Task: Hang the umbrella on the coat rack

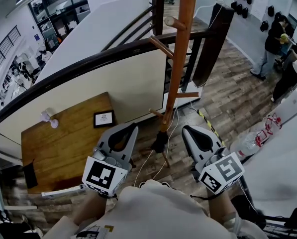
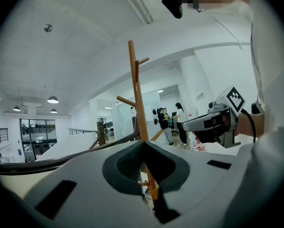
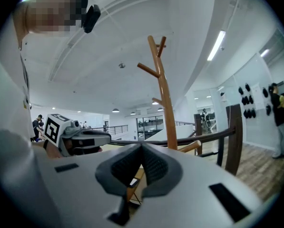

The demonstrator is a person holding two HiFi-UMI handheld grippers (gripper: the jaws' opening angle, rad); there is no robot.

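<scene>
A tall wooden coat rack (image 1: 178,59) with short angled pegs stands on the plank floor just ahead, beside the railing. It also rises behind the jaws in the left gripper view (image 2: 137,99) and the right gripper view (image 3: 164,94). A small dark object (image 1: 159,142) lies at its foot; I cannot tell what it is. No umbrella shows in any view. My left gripper (image 1: 132,128) and right gripper (image 1: 187,130) are held close to the body, pointing toward the rack's base, one on each side. Both are shut with nothing between the jaws.
A dark curved railing (image 1: 88,63) with a white panel runs behind the rack. A wooden table (image 1: 63,148) with a small framed card (image 1: 103,118) sits at the left. White cables (image 1: 155,166) trail on the floor. A white table (image 1: 282,158) and people (image 1: 273,41) are on the right.
</scene>
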